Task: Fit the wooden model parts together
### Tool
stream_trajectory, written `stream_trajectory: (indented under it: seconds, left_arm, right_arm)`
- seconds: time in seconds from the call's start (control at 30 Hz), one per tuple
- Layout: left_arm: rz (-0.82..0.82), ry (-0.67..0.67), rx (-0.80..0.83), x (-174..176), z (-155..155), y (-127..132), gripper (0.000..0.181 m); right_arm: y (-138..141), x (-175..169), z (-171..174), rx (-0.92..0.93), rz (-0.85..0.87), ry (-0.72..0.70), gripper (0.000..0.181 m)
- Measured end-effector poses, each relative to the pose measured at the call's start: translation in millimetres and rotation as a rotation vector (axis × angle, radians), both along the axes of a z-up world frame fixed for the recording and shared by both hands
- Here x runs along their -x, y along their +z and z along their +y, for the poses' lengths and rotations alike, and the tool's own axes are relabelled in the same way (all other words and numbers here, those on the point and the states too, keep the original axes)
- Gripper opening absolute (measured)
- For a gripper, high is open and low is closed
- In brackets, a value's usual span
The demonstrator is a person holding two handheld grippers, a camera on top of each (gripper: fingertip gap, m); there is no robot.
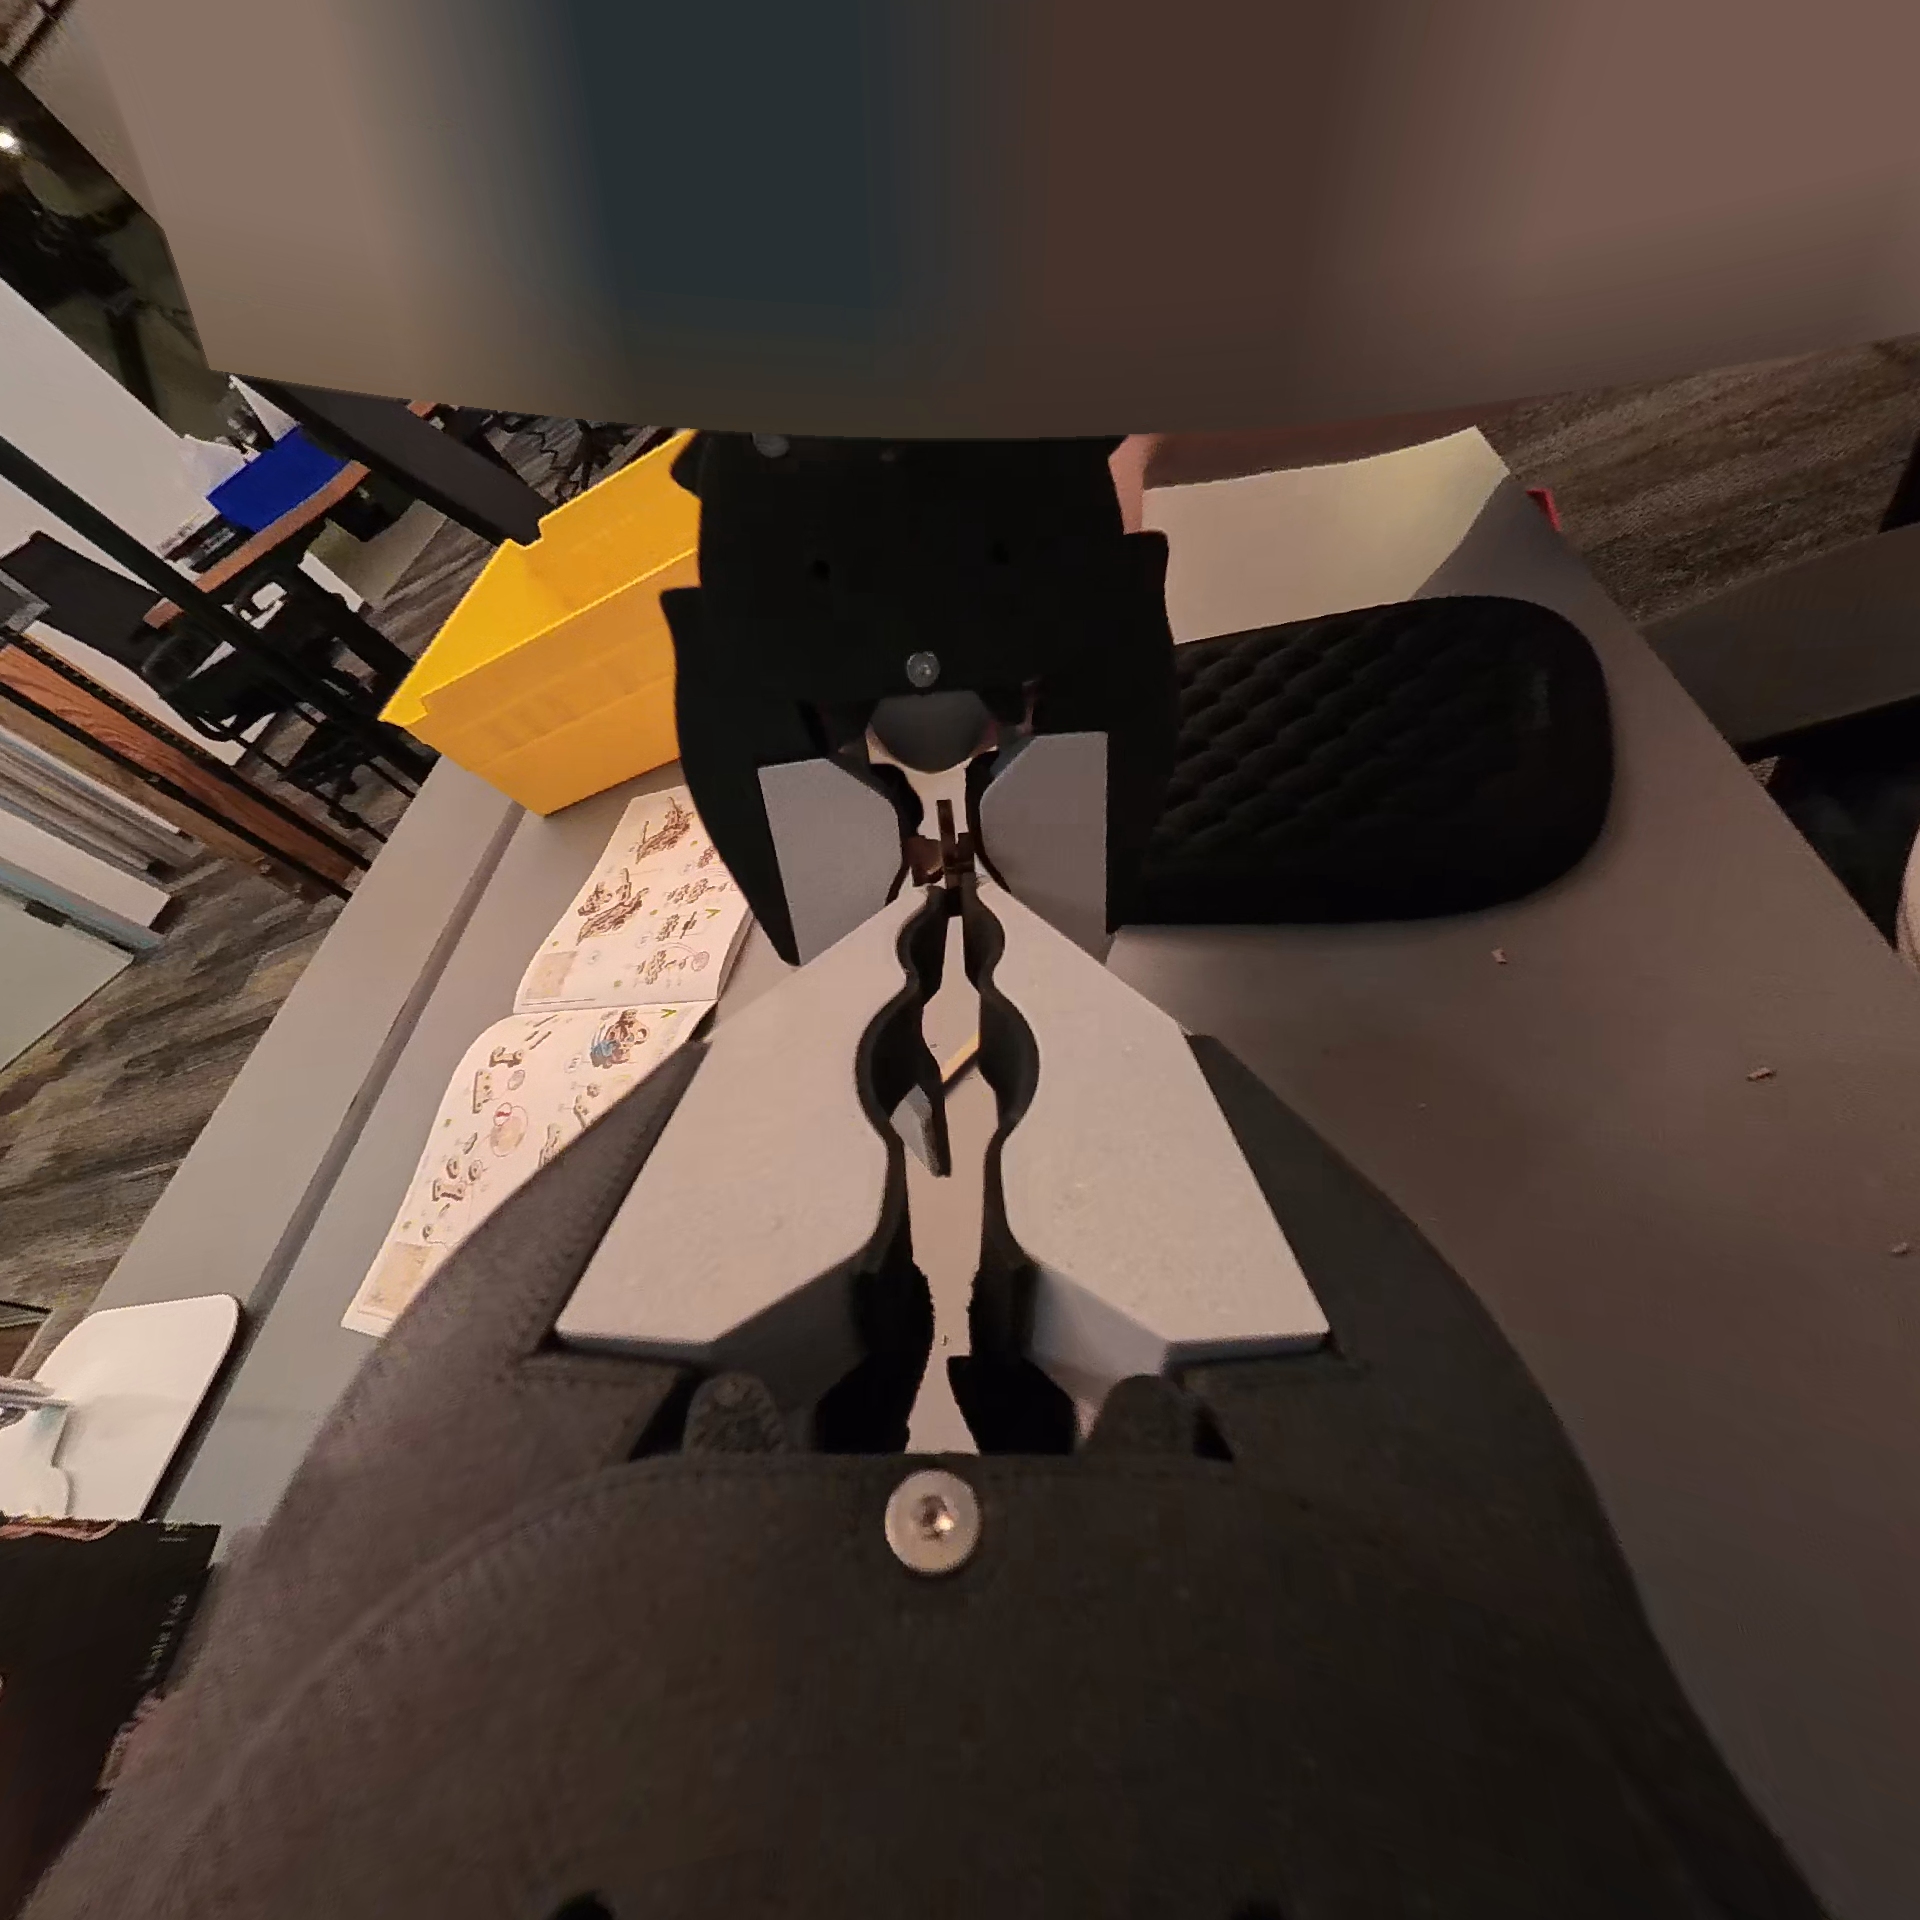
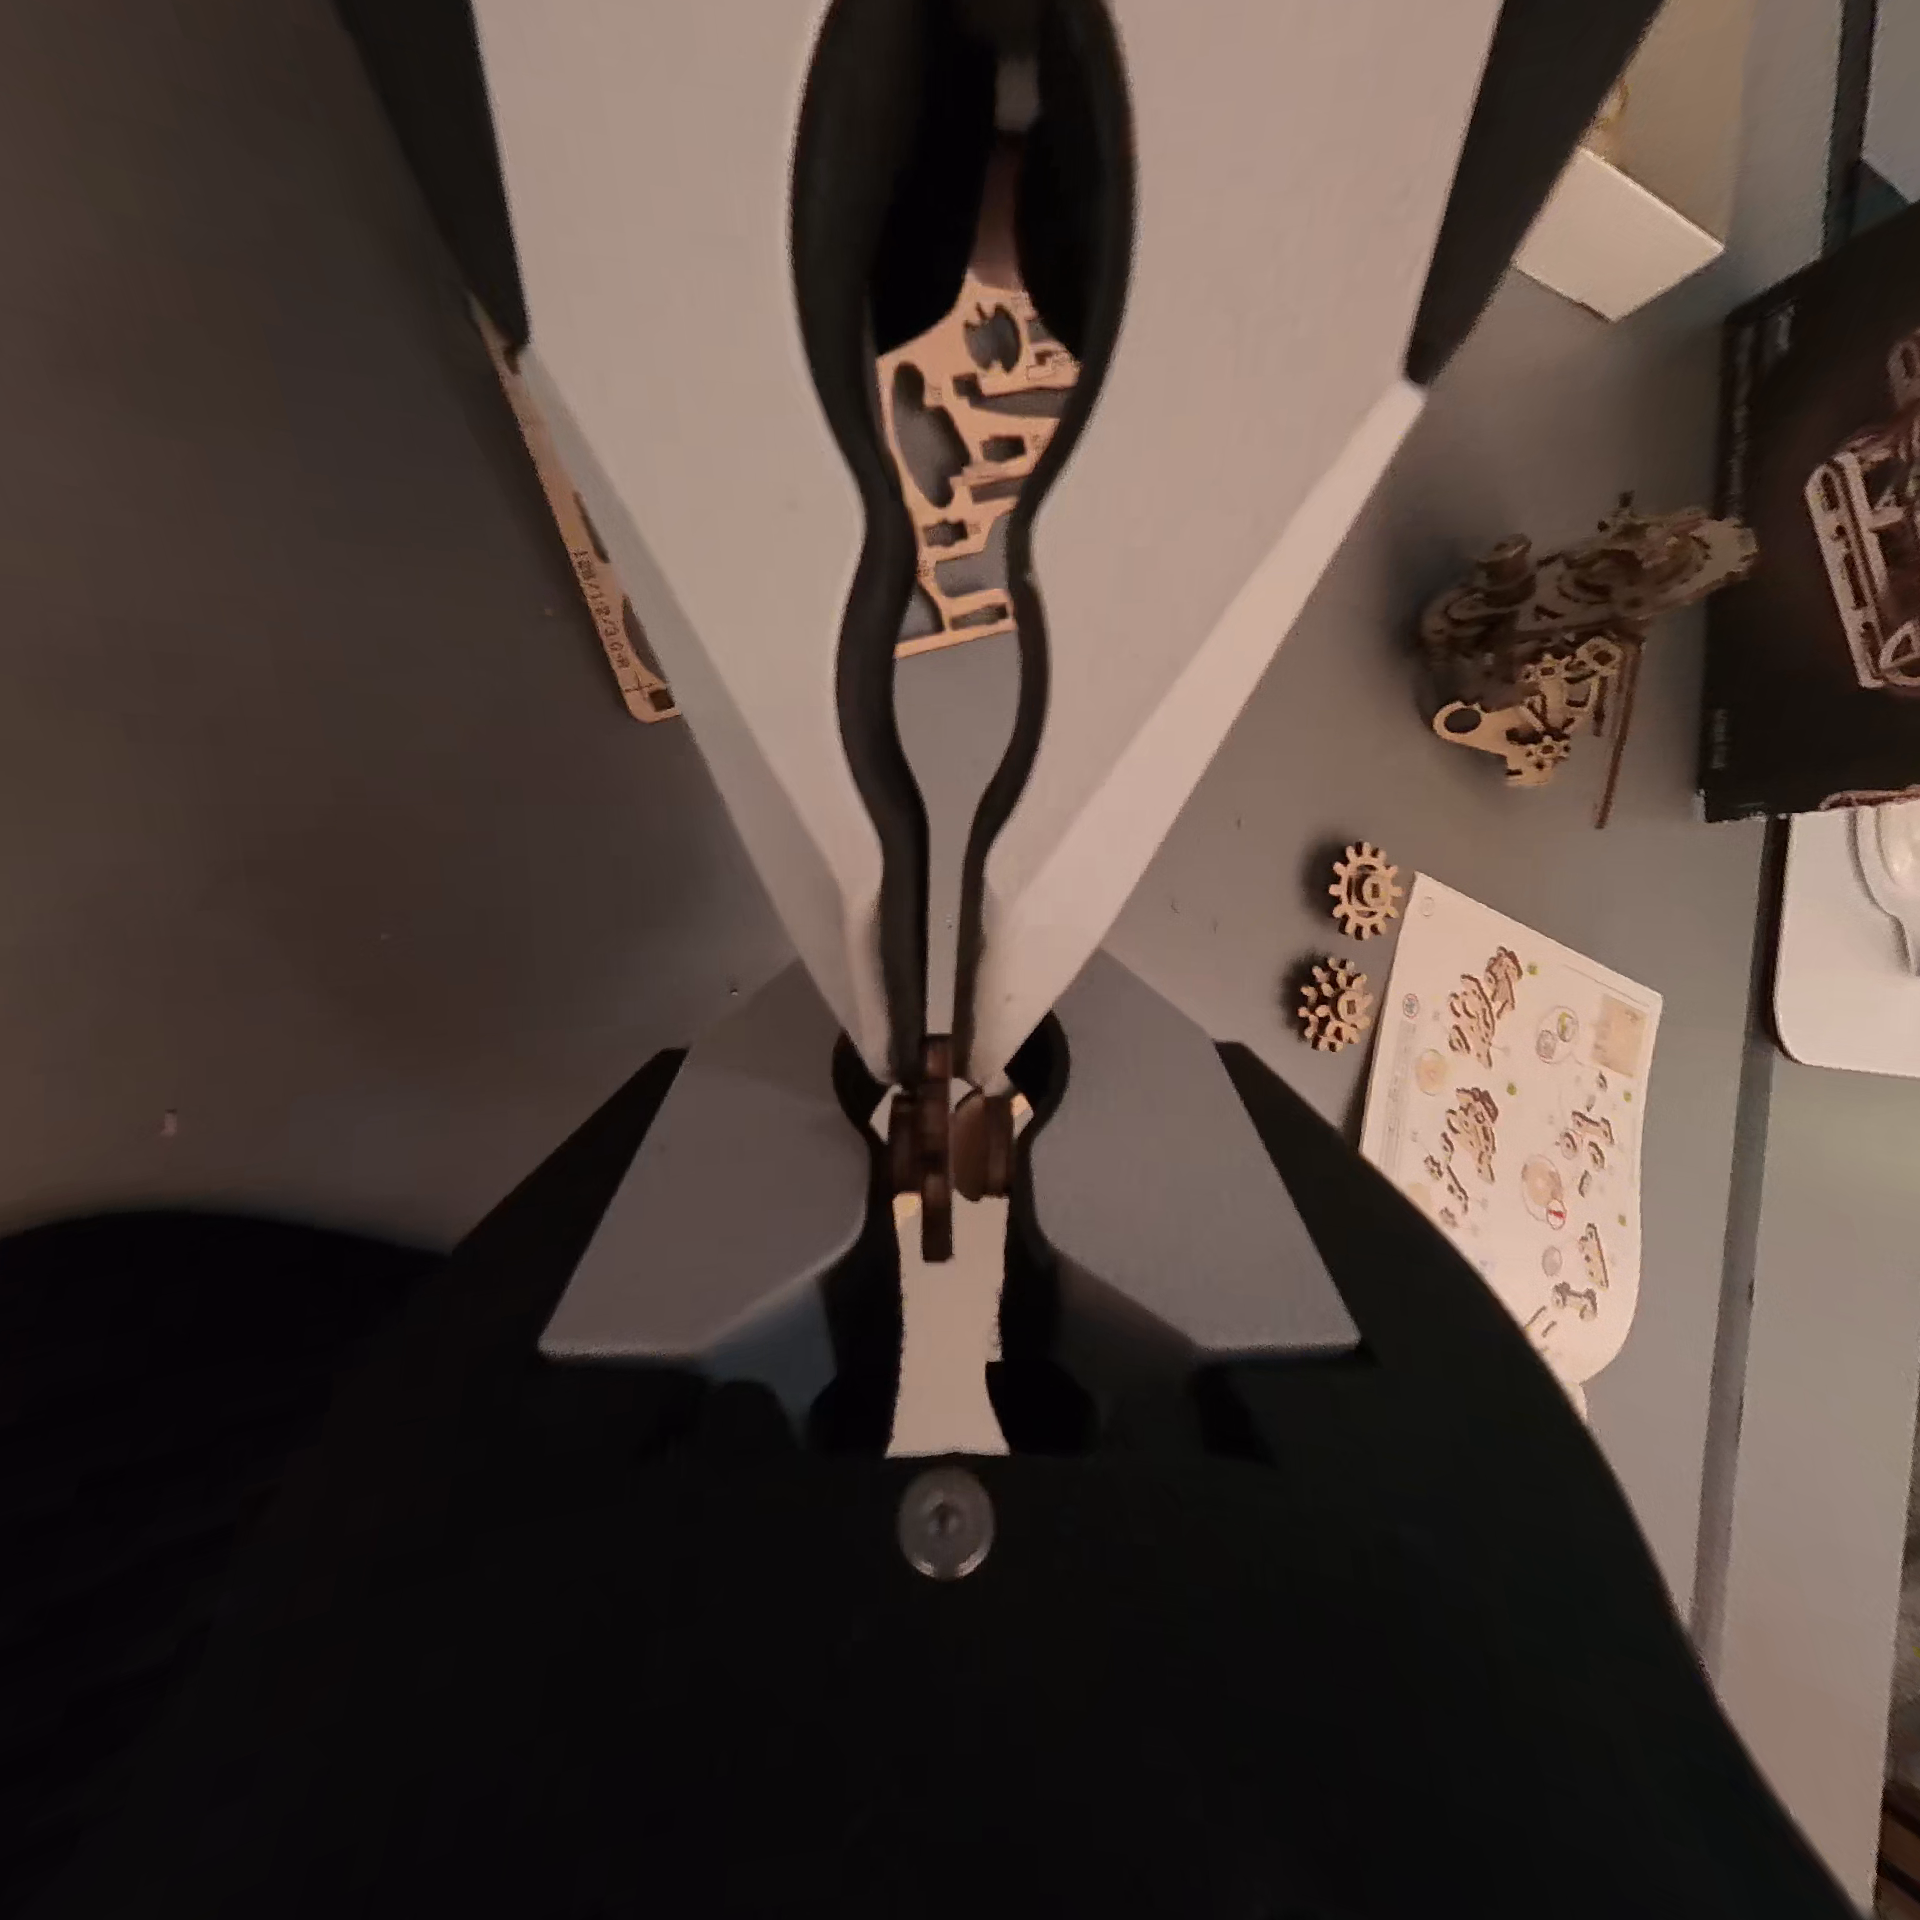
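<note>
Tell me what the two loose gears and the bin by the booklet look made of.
Two gears: thin, pale laser-cut plywood by the look, with darker, scorched-looking tooth edges and a matte face. Yellow bin: probably moulded plastic, given its uniform bright colour, smooth slightly glossy walls and ribbed sides.

Pale laser-cut wooden gears (image 2: 1366,891); matt grey table (image 2: 312,623).

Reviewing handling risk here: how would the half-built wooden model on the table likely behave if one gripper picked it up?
The half-built wooden model looks light: thin laser-cut ply with many openings. It is probably fragile, since thin gears and struts stick out and could snap or pop loose under a squeeze. Its irregular shape may make it tip in the grip.
</note>
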State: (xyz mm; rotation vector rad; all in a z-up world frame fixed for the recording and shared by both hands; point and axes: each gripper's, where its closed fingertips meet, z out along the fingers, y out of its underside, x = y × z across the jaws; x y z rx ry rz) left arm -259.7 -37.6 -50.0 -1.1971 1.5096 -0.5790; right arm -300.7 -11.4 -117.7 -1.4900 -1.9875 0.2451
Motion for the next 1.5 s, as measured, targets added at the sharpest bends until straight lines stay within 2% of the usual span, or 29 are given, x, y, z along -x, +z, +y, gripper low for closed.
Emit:
stream_trajectory:
  seconds: [0.4, 0.77, 1.23, 1.37, 1.5]
  left_arm:
    - [0.000, 0.009, 0.005, 1, 1, 1, 0.000]
    - [-0.017, -0.030, 0.040, 1, -5, 3, 0.000]
    - [0.011, -0.025, 0.036, 3, -4, -2, 0.000]
    - [-0.022, -0.030, 0.003, 3, -5, 5, 0.000]
    - [-0.028, -0.038, -0.169, 7, -4, 9, 0.001]
  right_arm:
    - [0, -2, 7, -0.053, -0.049, -0.019, 0.011]
    - [1, 0, -3, -0.037, -0.029, 0.050, 0.010]
    - [-1, 2, 3, -0.063, 0.013, -0.006, 0.007]
    - [9, 10, 1, -0.041, 0.095, 0.011, 0.011]
    - [23, 7, 7, -0.128, 0.131, 0.019, 0.026]
